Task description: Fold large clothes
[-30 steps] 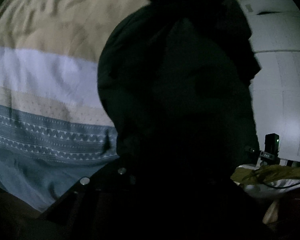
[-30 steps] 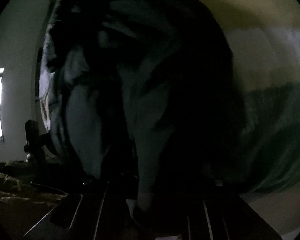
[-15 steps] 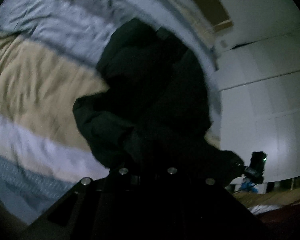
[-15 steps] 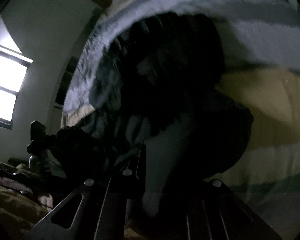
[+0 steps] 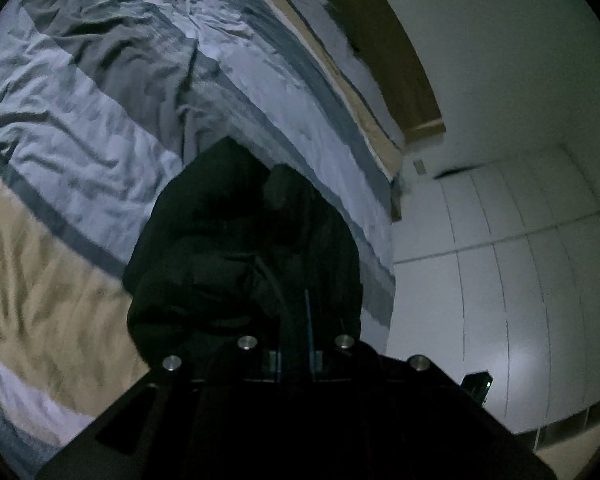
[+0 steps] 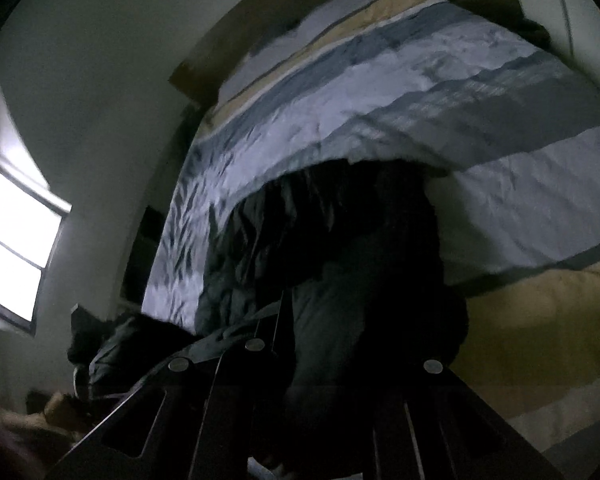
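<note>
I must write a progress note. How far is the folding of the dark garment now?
Done: both grippers are shut on the dark garment, the left gripper and the right gripper each pinching its fabric. In hand: the garment hangs bunched above the striped bedcover. Left: no neat fold shows yet, so spreading it flat and folding remain.

The garment (image 5: 244, 256) hangs bunched just ahead of both grippers, over the near part of the bedspread (image 5: 100, 128). The headboard (image 5: 384, 64) lies far; wardrobe doors (image 5: 520, 280) stand right.
</note>
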`<state>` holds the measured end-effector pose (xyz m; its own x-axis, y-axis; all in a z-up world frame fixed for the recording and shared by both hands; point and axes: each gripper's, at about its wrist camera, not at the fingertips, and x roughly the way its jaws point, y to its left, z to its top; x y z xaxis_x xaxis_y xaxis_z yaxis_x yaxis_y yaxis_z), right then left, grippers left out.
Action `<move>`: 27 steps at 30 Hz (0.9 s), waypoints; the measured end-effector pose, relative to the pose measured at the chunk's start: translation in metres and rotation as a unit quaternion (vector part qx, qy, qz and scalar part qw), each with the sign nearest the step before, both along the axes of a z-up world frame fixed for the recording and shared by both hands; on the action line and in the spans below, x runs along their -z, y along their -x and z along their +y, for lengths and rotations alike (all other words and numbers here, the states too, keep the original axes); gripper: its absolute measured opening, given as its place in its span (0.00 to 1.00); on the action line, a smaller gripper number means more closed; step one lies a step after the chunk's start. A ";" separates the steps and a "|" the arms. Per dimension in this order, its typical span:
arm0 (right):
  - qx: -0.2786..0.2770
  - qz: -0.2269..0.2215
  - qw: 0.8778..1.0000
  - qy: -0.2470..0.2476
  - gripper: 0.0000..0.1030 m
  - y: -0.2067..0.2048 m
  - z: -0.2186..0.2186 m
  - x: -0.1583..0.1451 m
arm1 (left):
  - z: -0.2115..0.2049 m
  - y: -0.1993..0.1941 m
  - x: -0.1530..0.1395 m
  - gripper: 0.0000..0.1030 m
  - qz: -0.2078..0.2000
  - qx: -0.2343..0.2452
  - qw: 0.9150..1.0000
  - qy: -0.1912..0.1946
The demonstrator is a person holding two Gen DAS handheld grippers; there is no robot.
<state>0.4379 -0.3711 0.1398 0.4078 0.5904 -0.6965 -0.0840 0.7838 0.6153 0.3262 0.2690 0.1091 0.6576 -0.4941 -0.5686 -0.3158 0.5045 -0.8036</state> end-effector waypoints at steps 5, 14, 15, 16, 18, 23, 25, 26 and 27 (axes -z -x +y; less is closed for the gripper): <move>0.059 0.024 0.998 -0.026 0.12 -0.040 -0.002 0.011 | 0.019 -0.045 0.022 0.07 0.030 -0.036 0.999 0.026; 0.148 0.071 0.985 -0.043 0.18 -0.121 0.000 0.050 | 0.044 -0.125 0.073 0.08 0.084 -0.086 0.992 0.037; 0.156 0.077 0.984 -0.037 0.19 -0.133 0.001 0.056 | 0.045 -0.131 0.076 0.08 0.087 -0.089 0.992 0.036; 0.162 0.080 0.983 -0.033 0.20 -0.139 0.001 0.060 | 0.047 -0.139 0.082 0.08 0.092 -0.091 0.991 0.033; 0.175 0.093 0.980 -0.025 0.22 -0.155 0.001 0.070 | 0.051 -0.157 0.092 0.08 0.104 -0.095 0.990 0.023; 0.183 0.115 0.976 0.010 0.23 -0.190 0.004 0.099 | 0.054 -0.195 0.114 0.11 0.122 -0.087 0.989 -0.004; 0.187 0.125 0.974 0.014 0.24 -0.199 0.004 0.111 | 0.053 -0.207 0.122 0.13 0.128 -0.080 0.989 -0.012; 0.189 0.131 0.973 0.018 0.26 -0.204 0.004 0.118 | 0.052 -0.216 0.129 0.14 0.133 -0.076 0.988 -0.014; 0.190 0.134 0.972 0.020 0.29 -0.206 0.004 0.122 | 0.052 -0.221 0.134 0.17 0.137 -0.075 0.988 -0.012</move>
<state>0.6439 -0.3670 0.0173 0.3917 0.4030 -0.8272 0.3766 0.7500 0.5437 0.5474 0.3214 -0.0248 0.5423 -0.3861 -0.7462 -0.5930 0.4532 -0.6656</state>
